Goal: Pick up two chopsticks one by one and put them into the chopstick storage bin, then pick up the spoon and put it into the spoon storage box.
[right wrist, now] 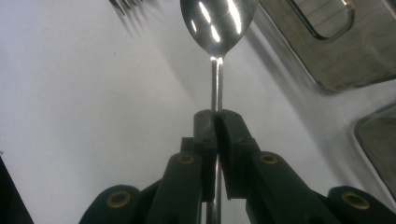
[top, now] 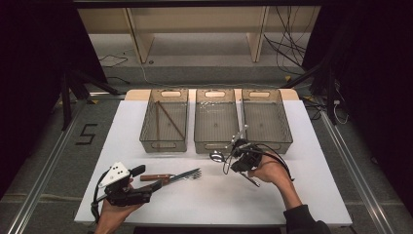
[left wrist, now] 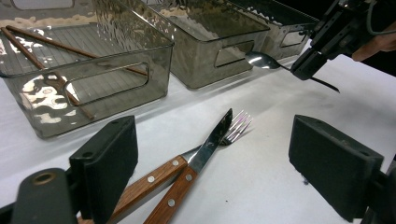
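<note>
My right gripper (top: 234,156) (right wrist: 217,123) is shut on the handle of a steel spoon (top: 217,156) (right wrist: 218,21). It holds the spoon above the white table, just in front of the middle clear bin (top: 214,145). The left gripper view has that spoon (left wrist: 261,59) at the upper right, beside the bin's front wall. My left gripper (top: 147,178) (left wrist: 219,172) is open near the table's front left. A wooden-handled knife (left wrist: 215,137) and fork (left wrist: 238,126) lie crossed on the table between and beyond its jaws. The knife and fork (top: 182,174) point right.
Three clear grey bins stand in a row at the back of the white table (top: 204,204). The left bin (top: 164,145) (left wrist: 107,84) holds brown chopsticks (top: 170,119) (left wrist: 46,42). The right bin (top: 268,122) has nothing in it. Cables trail on the floor beyond.
</note>
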